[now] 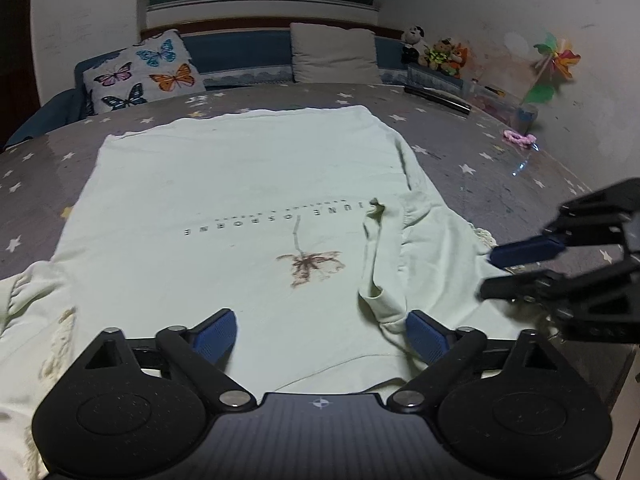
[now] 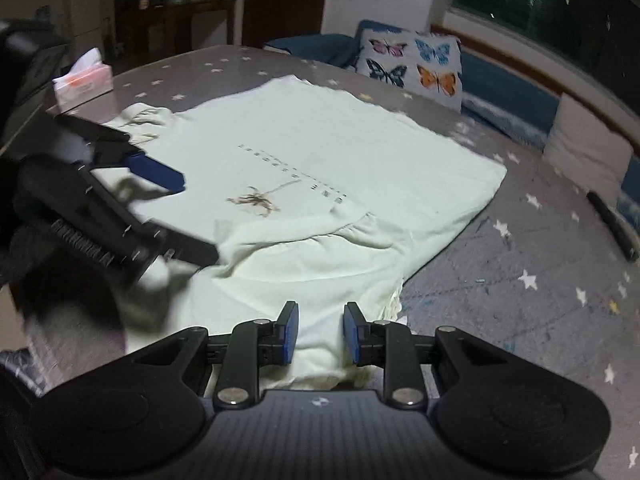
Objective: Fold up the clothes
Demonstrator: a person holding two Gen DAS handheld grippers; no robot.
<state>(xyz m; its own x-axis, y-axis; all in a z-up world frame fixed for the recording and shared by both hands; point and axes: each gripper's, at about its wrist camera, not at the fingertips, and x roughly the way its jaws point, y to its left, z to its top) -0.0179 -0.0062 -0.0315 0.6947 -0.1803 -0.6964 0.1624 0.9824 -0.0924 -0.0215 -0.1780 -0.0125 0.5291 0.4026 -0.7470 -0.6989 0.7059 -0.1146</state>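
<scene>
A pale green T-shirt [image 1: 240, 184] with dark lettering and a brown print lies flat on the star-patterned table [image 1: 480, 152]; its right sleeve [image 1: 384, 264] is folded inward over the body. My left gripper [image 1: 320, 334] is wide open just above the shirt's near edge, holding nothing. My right gripper [image 2: 318, 330] is open, its jaws a moderate gap apart, over the sleeve end of the shirt [image 2: 320, 168], with cloth showing between the pads. It also shows in the left wrist view [image 1: 494, 274] at the shirt's right edge. The left gripper [image 2: 200, 220] appears blurred in the right wrist view.
A tissue box [image 2: 82, 80] stands at the table's far corner. A black bar [image 1: 436, 98], a pink ring [image 1: 518, 138] and a pinwheel [image 1: 554, 60] sit at the far right. Butterfly cushion [image 1: 142, 70] and beige pillow [image 1: 334, 52] lie on the sofa behind.
</scene>
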